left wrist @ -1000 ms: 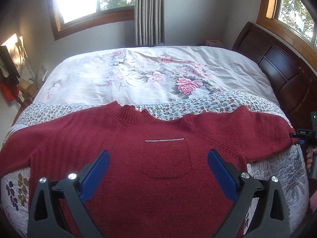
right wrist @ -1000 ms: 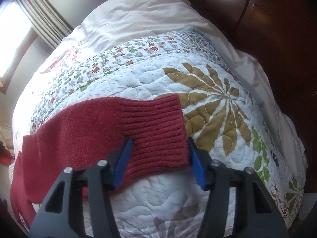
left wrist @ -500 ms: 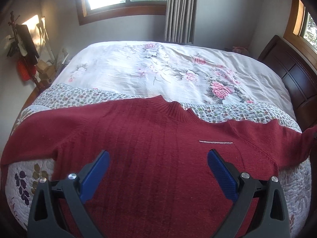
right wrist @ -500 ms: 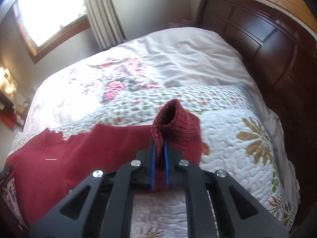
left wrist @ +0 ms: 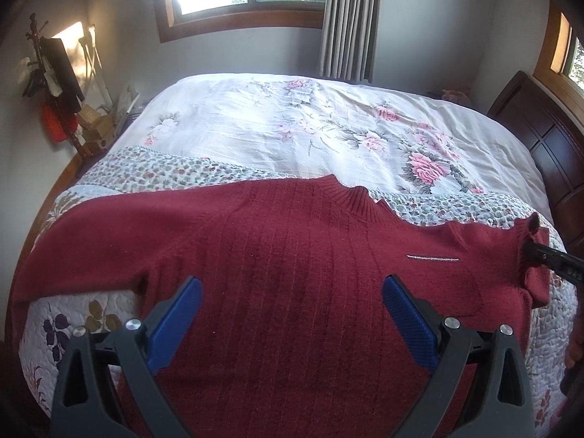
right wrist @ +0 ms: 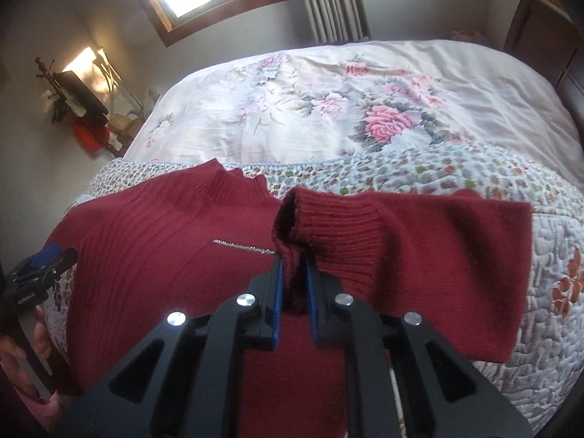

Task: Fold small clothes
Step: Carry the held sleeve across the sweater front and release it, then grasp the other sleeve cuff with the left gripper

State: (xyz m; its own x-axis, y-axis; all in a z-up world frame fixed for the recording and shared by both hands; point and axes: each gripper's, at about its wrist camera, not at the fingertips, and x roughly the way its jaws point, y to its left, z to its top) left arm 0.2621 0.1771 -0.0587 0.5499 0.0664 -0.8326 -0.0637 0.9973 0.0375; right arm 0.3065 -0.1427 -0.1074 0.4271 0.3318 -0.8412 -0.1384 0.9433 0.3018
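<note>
While the left gripper (left wrist: pixel 292 314) hovers with jaws spread over the red sweater (left wrist: pixel 277 277) lying on the quilt (left wrist: pixel 84 314), only the right wrist view shows the right gripper (right wrist: pixel 294 284) clamped on the ribbed cuff (right wrist: pixel 328 230), at frame centre.

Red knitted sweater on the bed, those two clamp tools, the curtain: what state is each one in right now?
Red knitted sweater: spread flat, front up, on the quilted bed cover.
Ribbed right cuff: pinched, lifted, sleeve doubled back toward the chest.
Other sleeve: stretched out flat.
Right gripper: shut on the cuff.
Left gripper: open, over the sweater body, holding nothing.
Grey curtain: drawn to one side.
</note>
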